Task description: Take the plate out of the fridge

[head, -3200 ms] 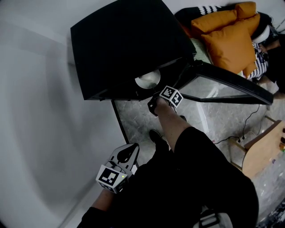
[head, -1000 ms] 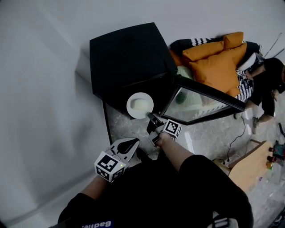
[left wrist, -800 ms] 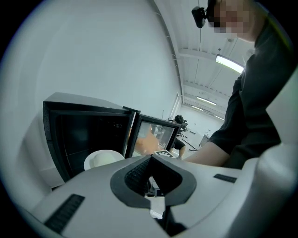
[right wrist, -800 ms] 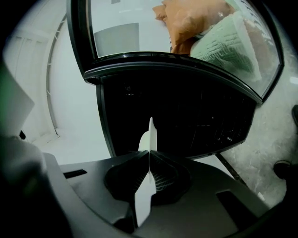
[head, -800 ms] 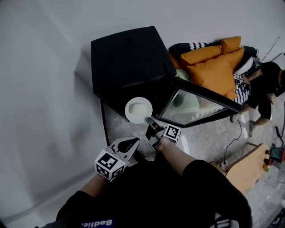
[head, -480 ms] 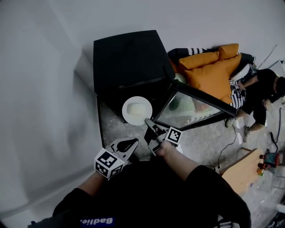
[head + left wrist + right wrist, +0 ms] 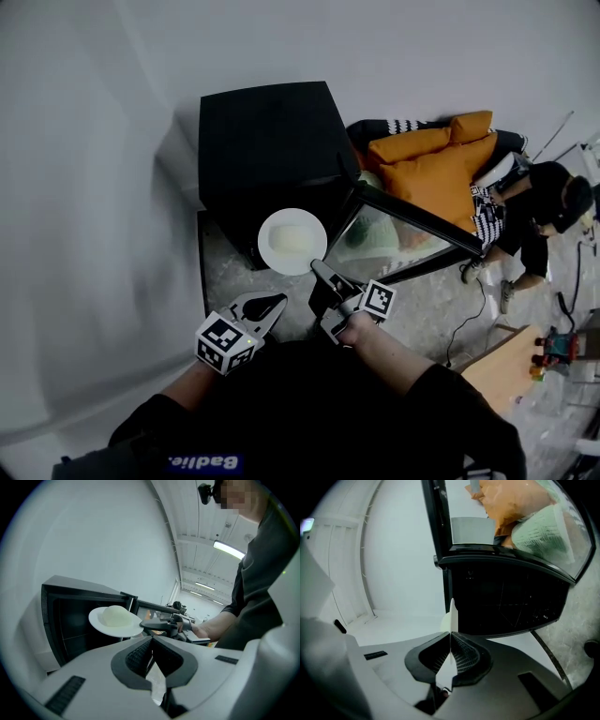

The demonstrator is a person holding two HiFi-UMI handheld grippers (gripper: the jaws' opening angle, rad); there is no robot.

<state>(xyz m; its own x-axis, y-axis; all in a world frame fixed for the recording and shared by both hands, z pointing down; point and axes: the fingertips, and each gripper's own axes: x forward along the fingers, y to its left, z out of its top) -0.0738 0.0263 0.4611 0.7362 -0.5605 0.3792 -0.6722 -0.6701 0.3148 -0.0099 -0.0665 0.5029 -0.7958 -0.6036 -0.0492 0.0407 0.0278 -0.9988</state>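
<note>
At frame centre, the right gripper (image 7: 317, 269) pinches the edge of the plate (image 7: 292, 241); lower left, the left gripper (image 7: 274, 303) is pressed together, empty.

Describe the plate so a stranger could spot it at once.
Find the black fridge with its glass door swung open. Just in front of its opening, the right gripper pinches a round white plate by the rim. It is the only dish, carrying a pale mound.
</note>
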